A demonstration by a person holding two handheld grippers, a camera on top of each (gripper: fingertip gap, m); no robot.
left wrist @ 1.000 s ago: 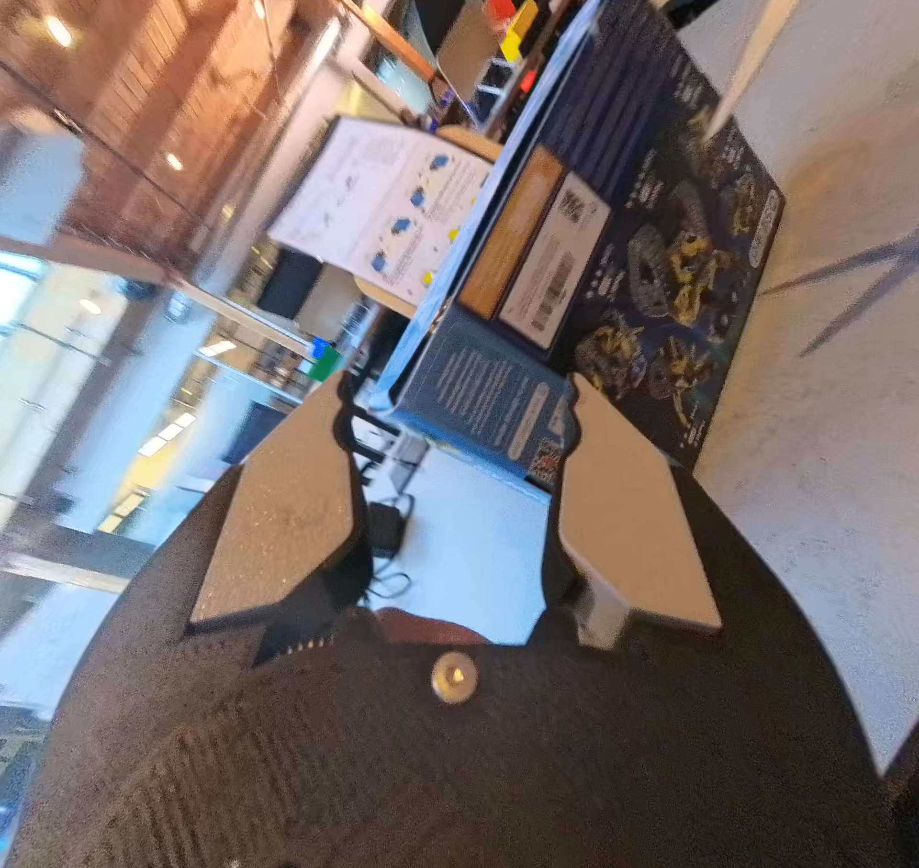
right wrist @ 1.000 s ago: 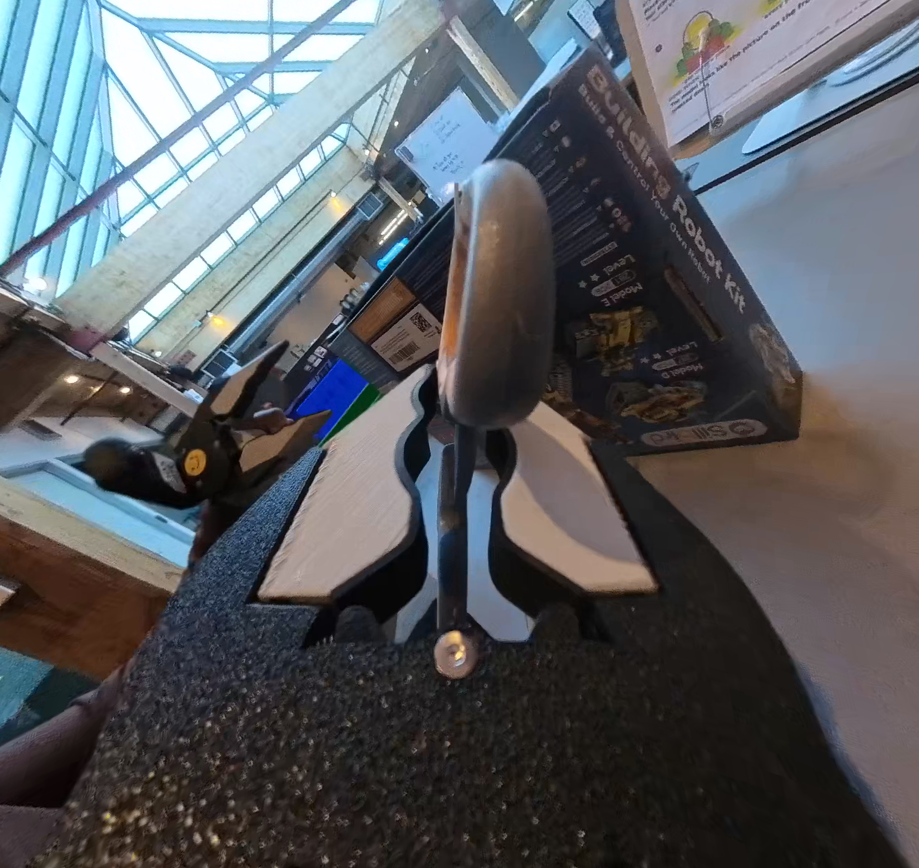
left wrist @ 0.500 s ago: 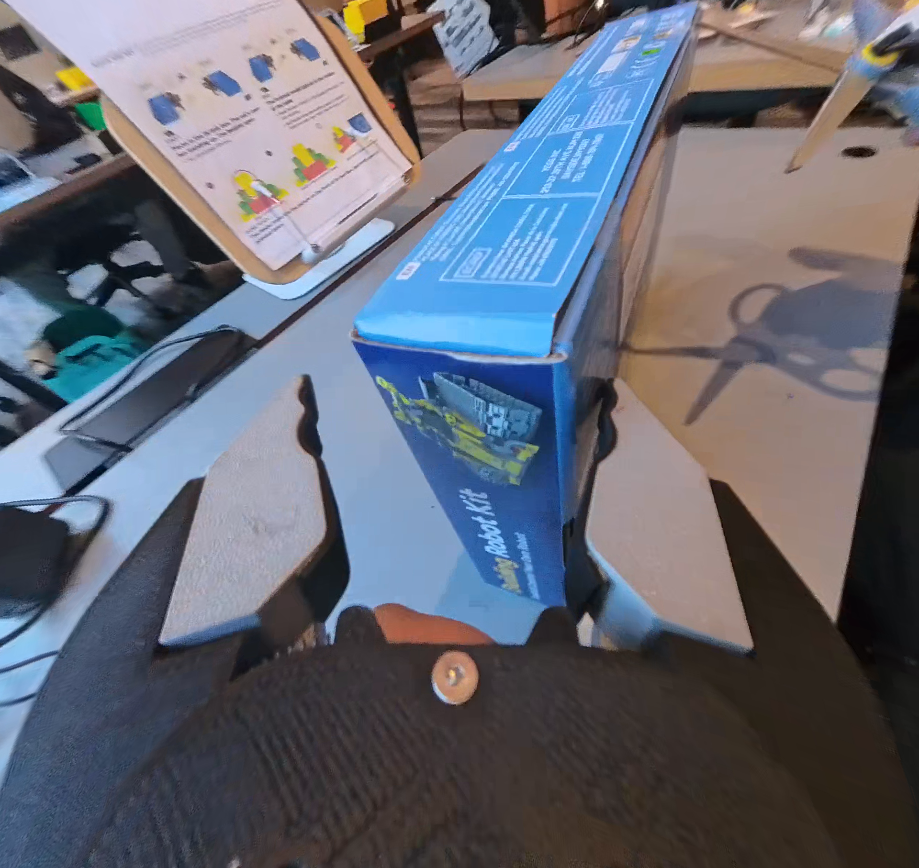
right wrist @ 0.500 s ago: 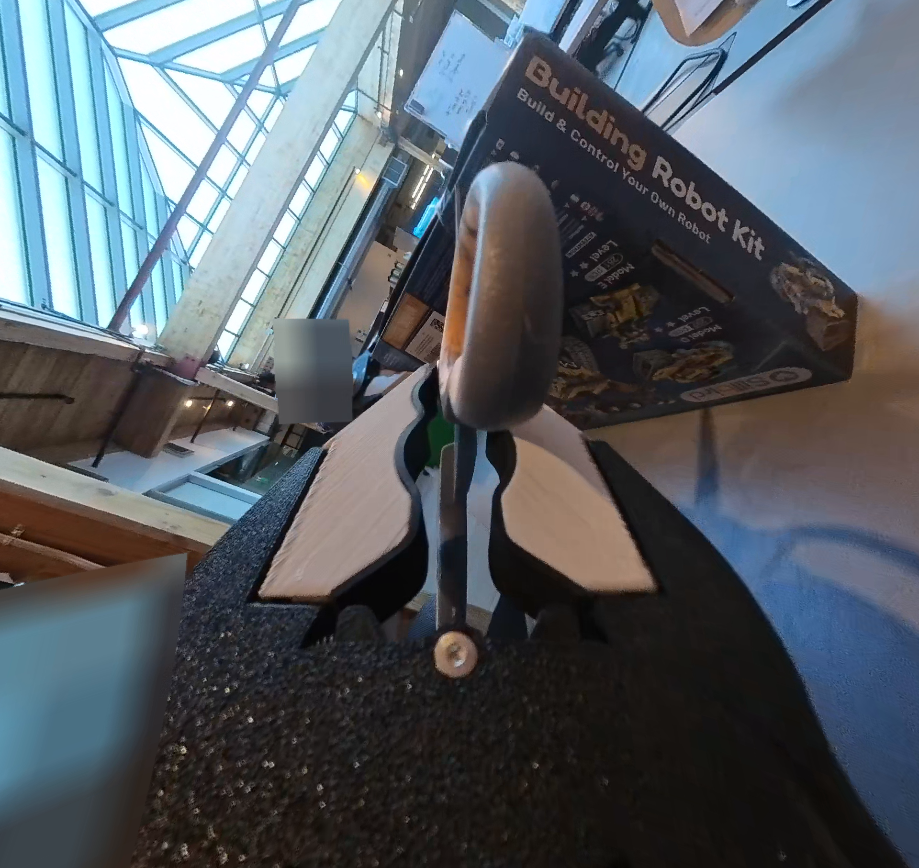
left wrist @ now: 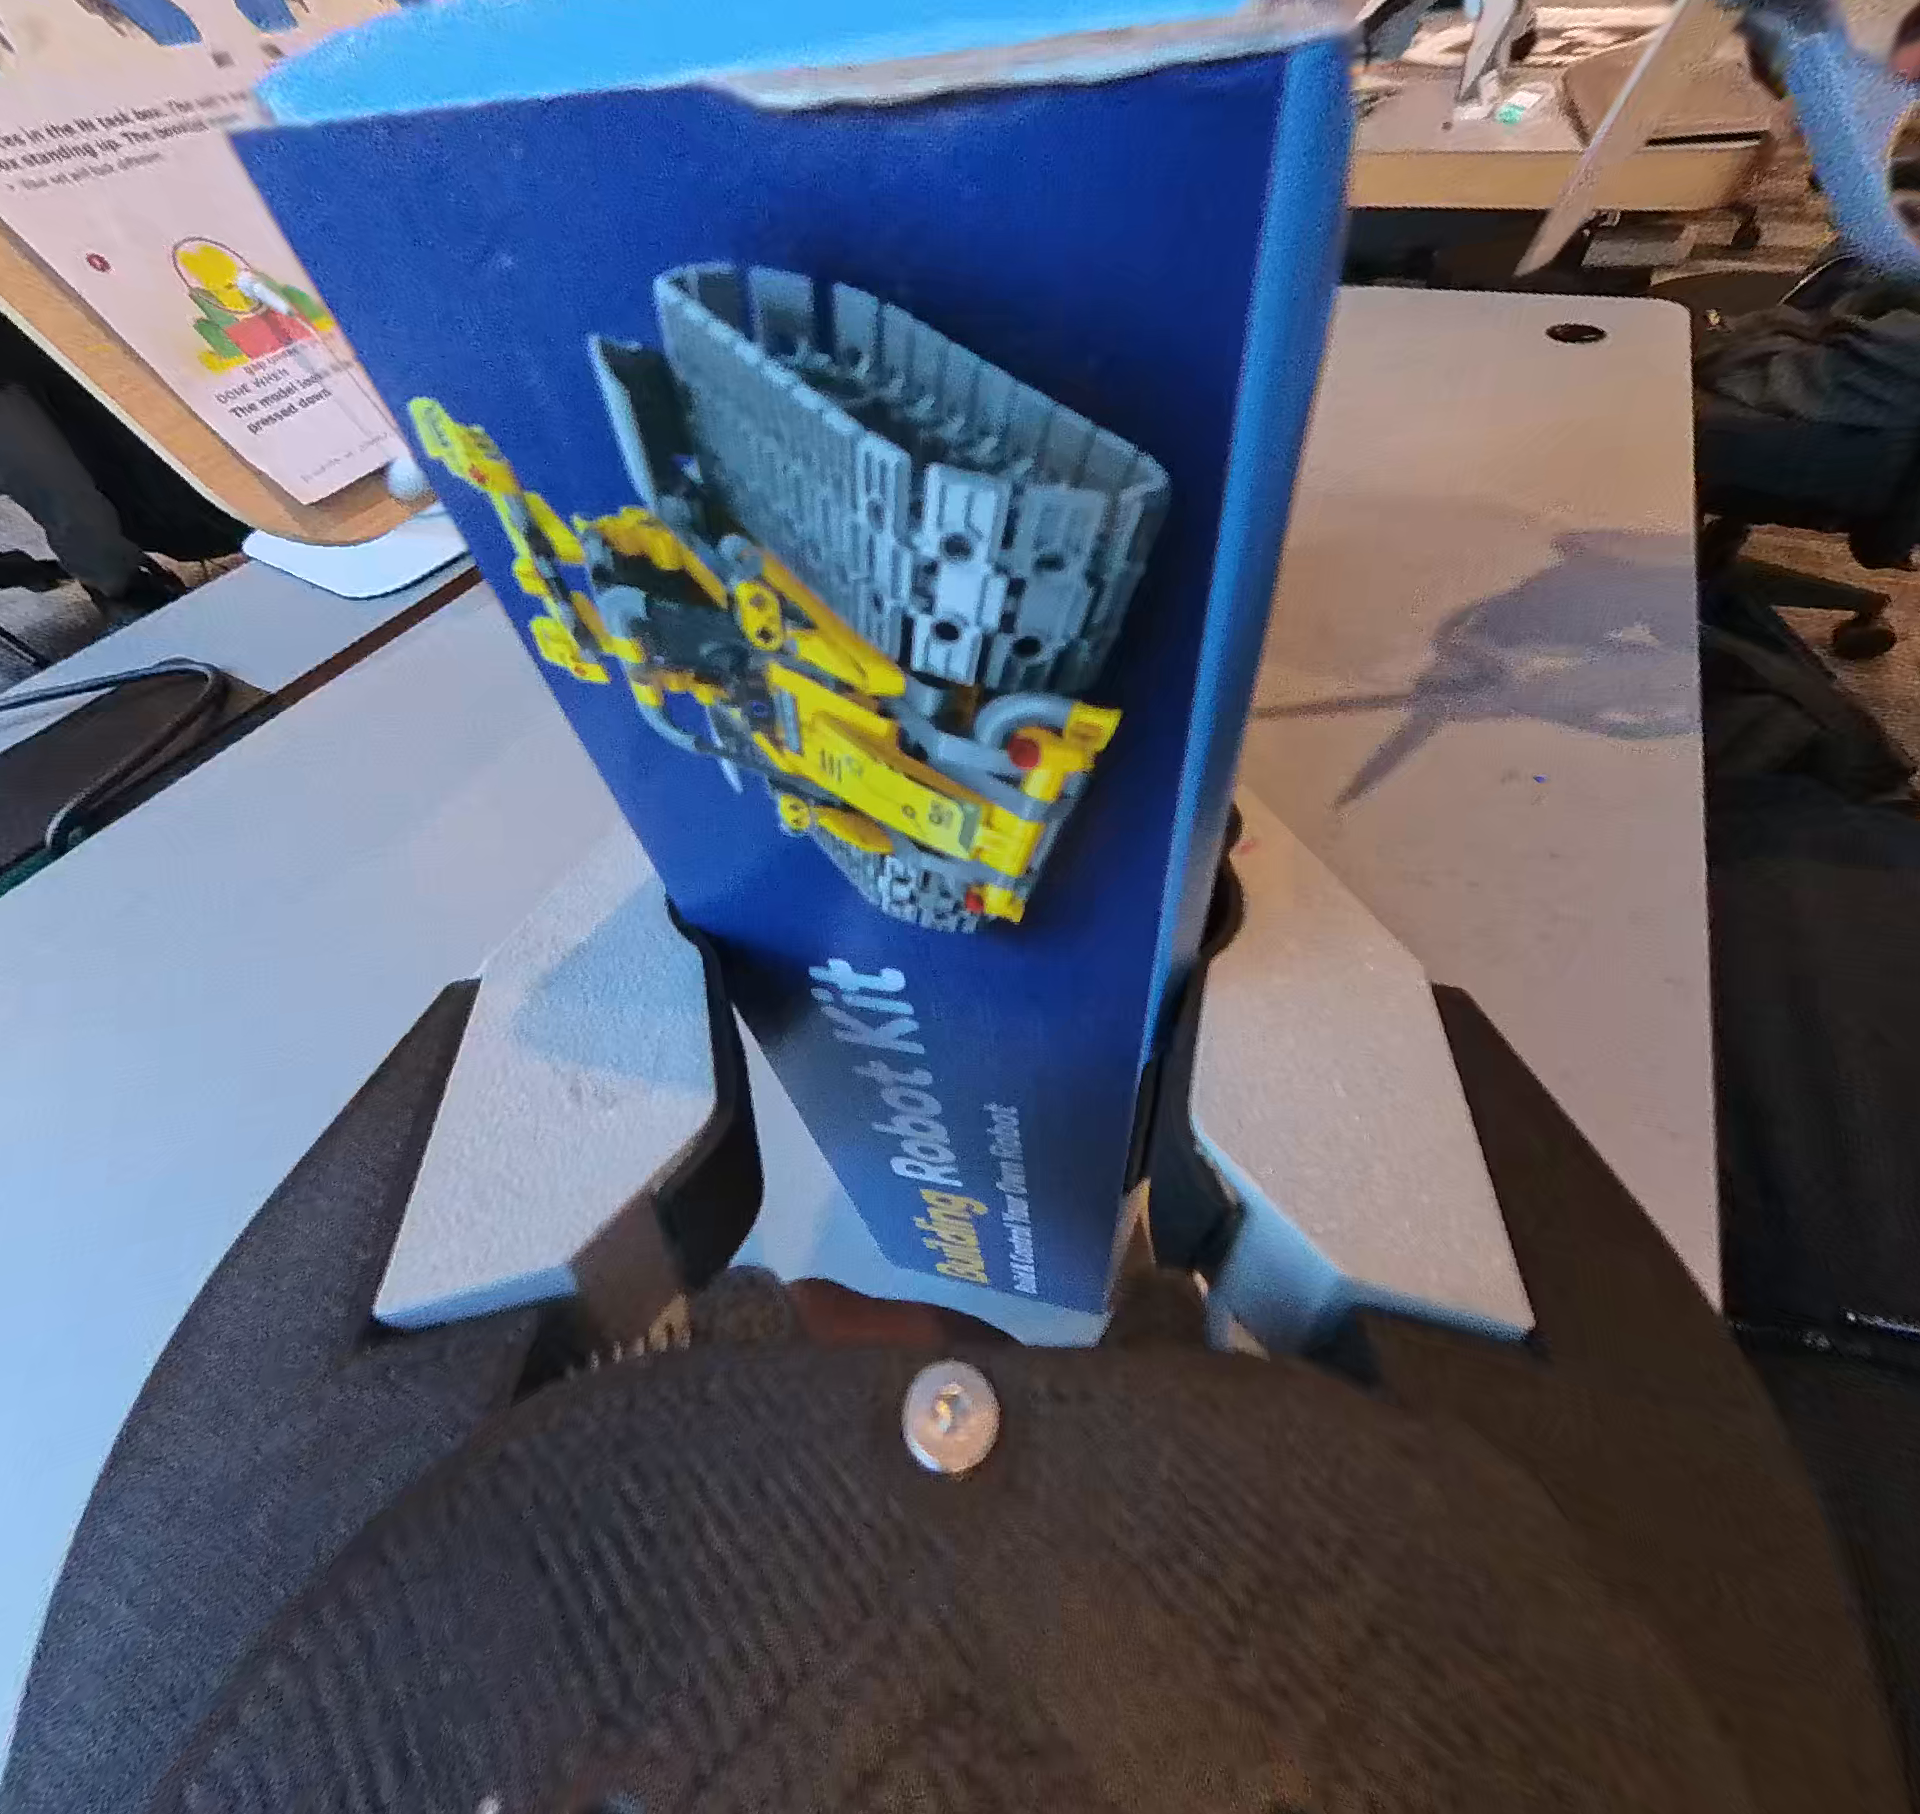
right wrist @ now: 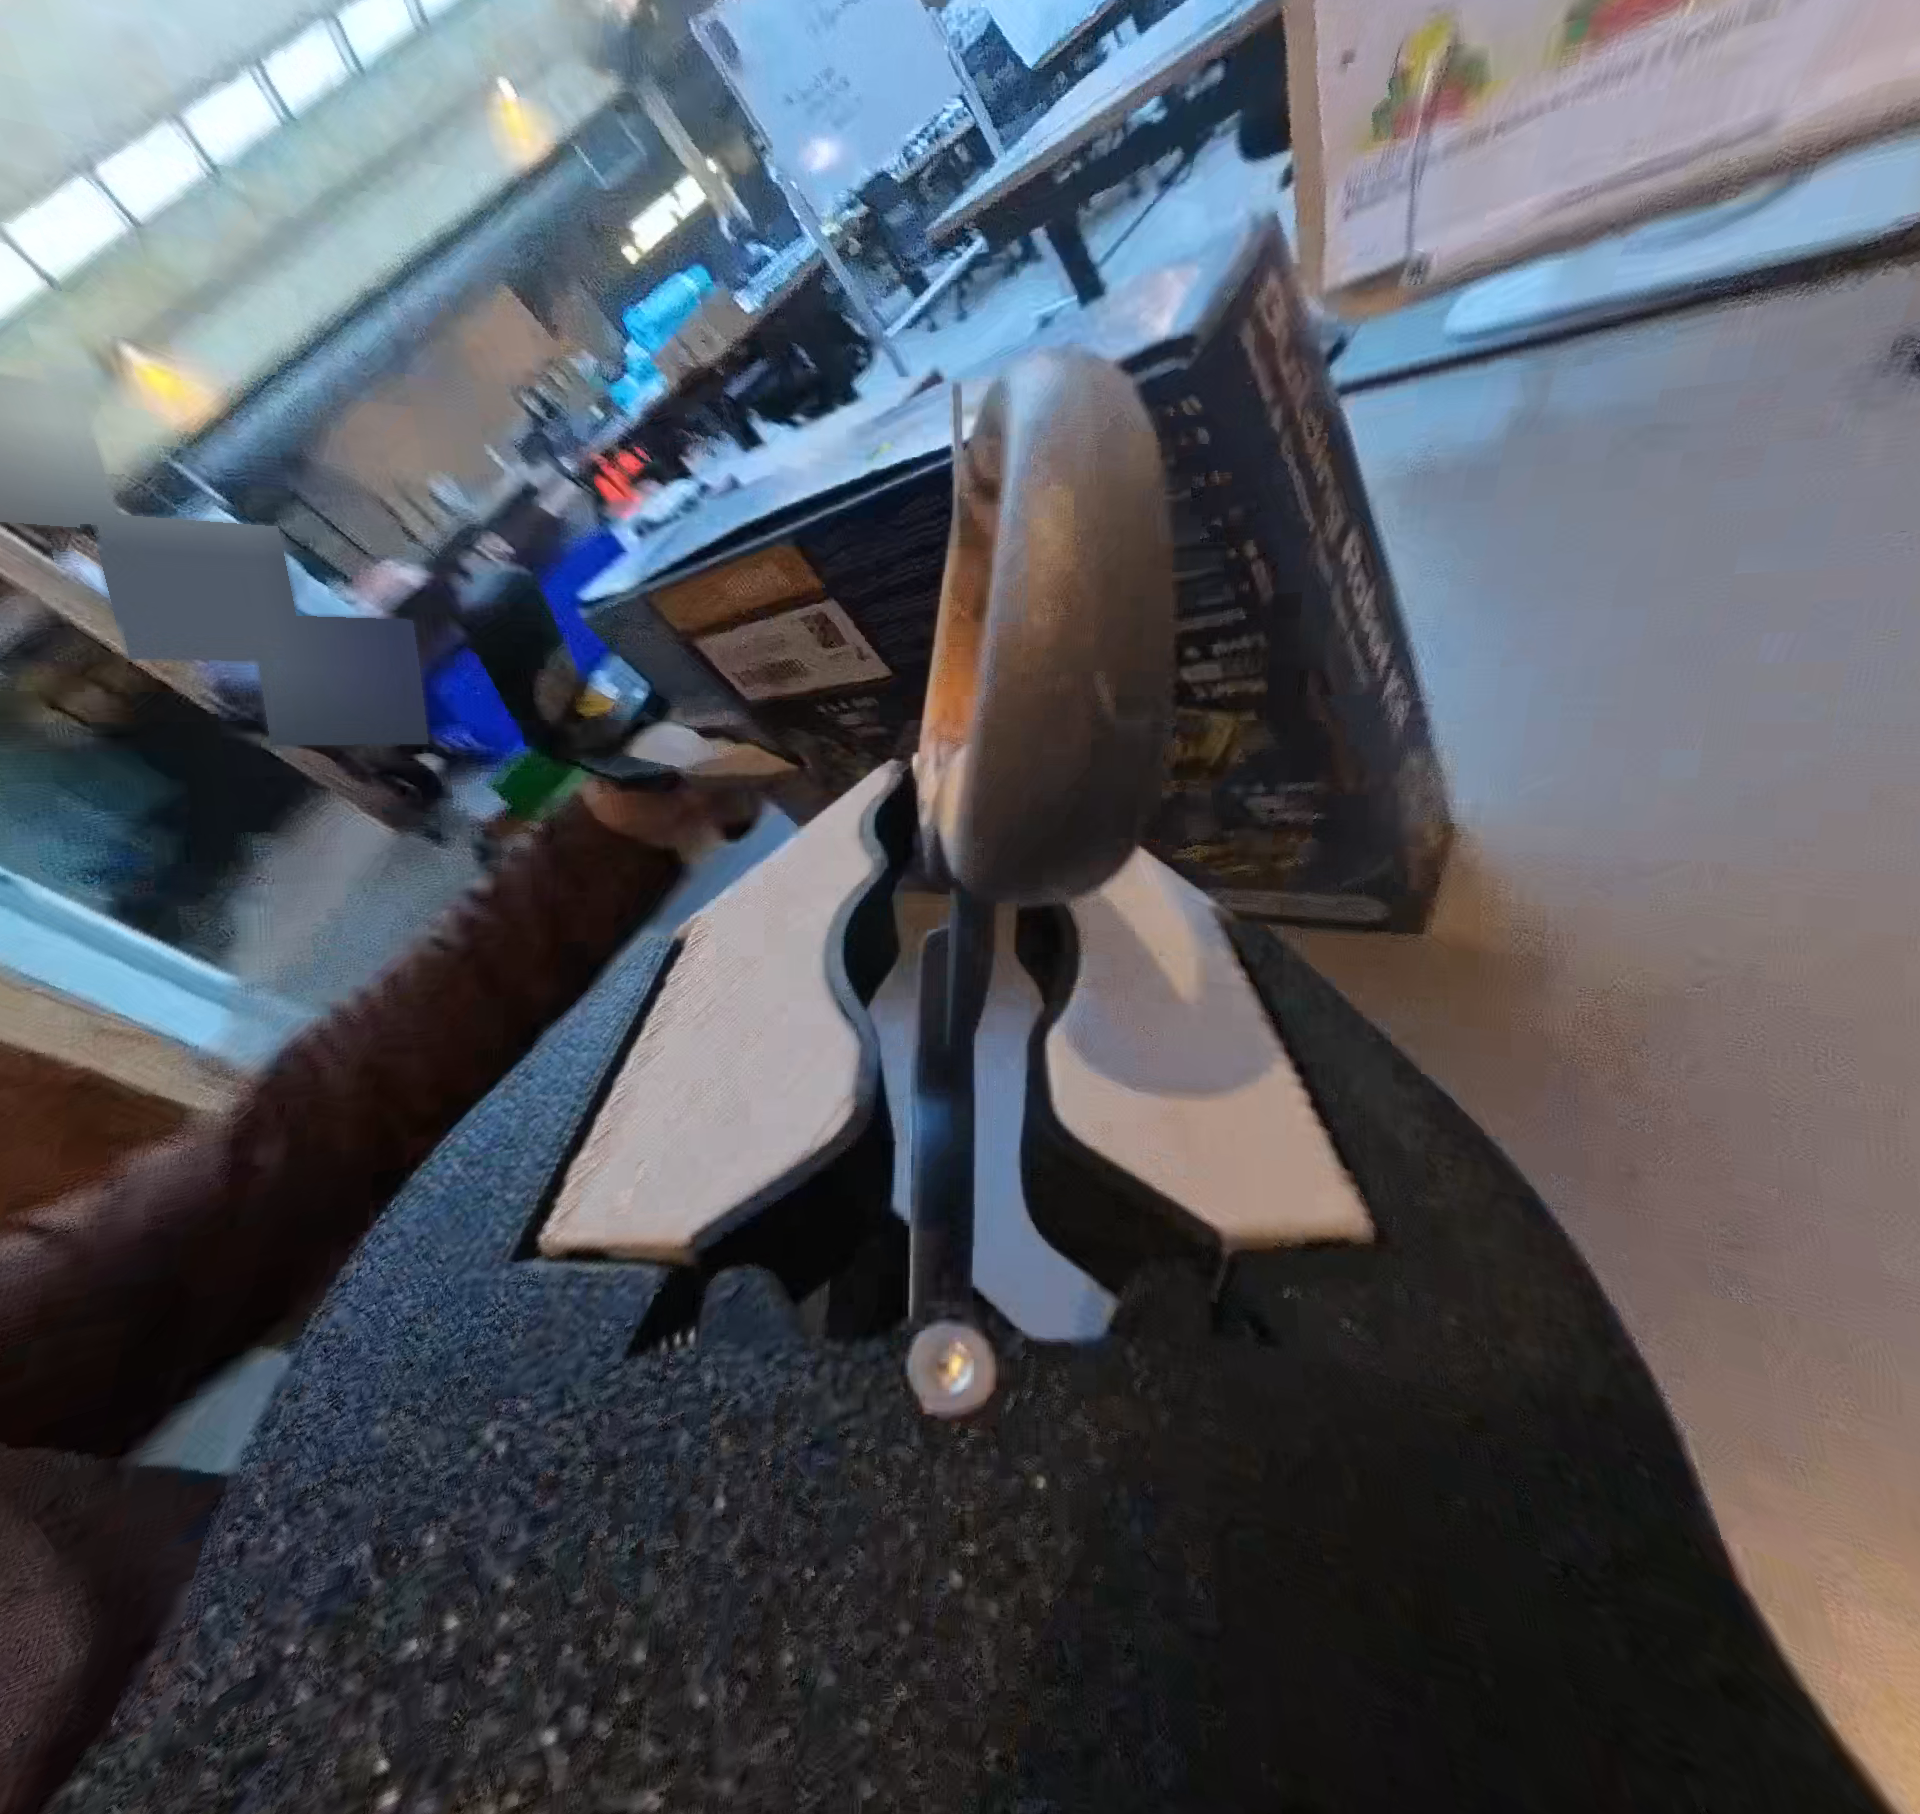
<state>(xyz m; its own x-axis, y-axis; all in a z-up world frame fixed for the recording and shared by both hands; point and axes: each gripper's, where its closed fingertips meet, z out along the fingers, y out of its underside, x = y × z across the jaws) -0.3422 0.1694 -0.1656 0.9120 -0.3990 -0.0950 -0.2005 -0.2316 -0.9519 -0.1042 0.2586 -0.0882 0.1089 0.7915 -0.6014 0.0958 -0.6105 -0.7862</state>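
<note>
A blue cardboard box (left wrist: 831,517) with a picture of a yellow and grey tracked robot stands on its long edge on the grey table (left wrist: 1475,538). My left gripper (left wrist: 945,902) is shut on the near end of the box, one finger on each broad face. My right gripper (right wrist: 997,829) is shut on the grey handle loop of a pair of scissors (right wrist: 1049,621), held above the table beside the box's dark back face (right wrist: 1309,642). The scissor blades (left wrist: 1621,91) show at the top right of the left wrist view, with their shadow on the table. The left gripper (right wrist: 686,756) and a brown sleeve (right wrist: 416,995) show in the right wrist view.
An instruction sheet on a wooden stand (left wrist: 156,237) stands behind the box to the left; it also shows in the right wrist view (right wrist: 1579,50). A black cable (left wrist: 135,725) lies at the far left. A dark chair (left wrist: 1818,434) is past the table's right edge. The gap from one gripper's tips to the other's is roughly 30 centimetres.
My left gripper moved in onto the box end and its fingers closed from wide apart to both faces. My right gripper swung down and levelled, still holding the scissors.
</note>
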